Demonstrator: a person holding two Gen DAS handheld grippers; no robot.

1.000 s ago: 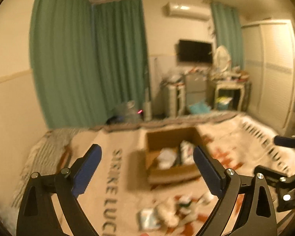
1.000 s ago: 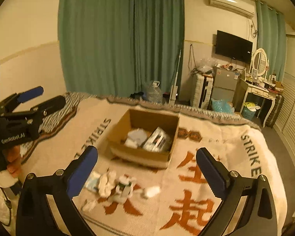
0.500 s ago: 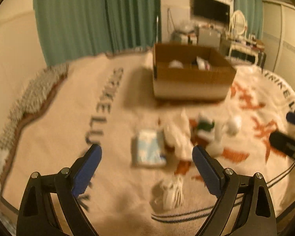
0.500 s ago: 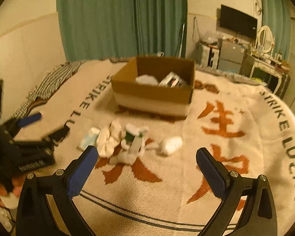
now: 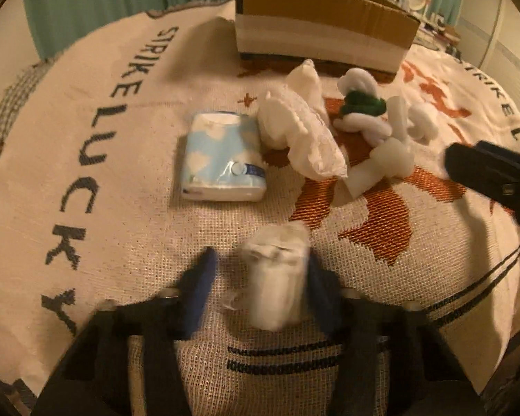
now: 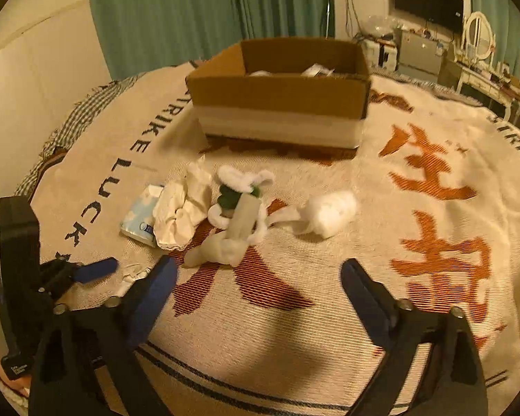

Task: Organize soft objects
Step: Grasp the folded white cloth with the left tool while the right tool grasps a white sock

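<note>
Down the left claw (image 5: 260,284), the two blue fingers stand either side of a small white crumpled wad (image 5: 277,277) lying on the woven blanket (image 5: 121,173). The right-hand finger looks to touch it, the other stands a little off; with the blur I cannot tell whether the grip has closed. Beyond it lie a blue cloud-print tissue pack (image 5: 222,159), a crumpled white cloth (image 5: 301,131) just beside it, and a white-and-green tangle (image 5: 362,104) with pale foam-like pieces near it. The cardboard box (image 5: 322,31) sits behind them all.

From the right claw (image 6: 256,284), the fingers are spread wide and hold nothing, hanging low over the blanket in front of the pile. A white fluffy roll (image 6: 332,211) lies apart to the right of the heap. Inside the box, a couple of pale items peek over the rim.

So I'd judge the job barely begun: a few things boxed, most of the pile left on the bed.
</note>
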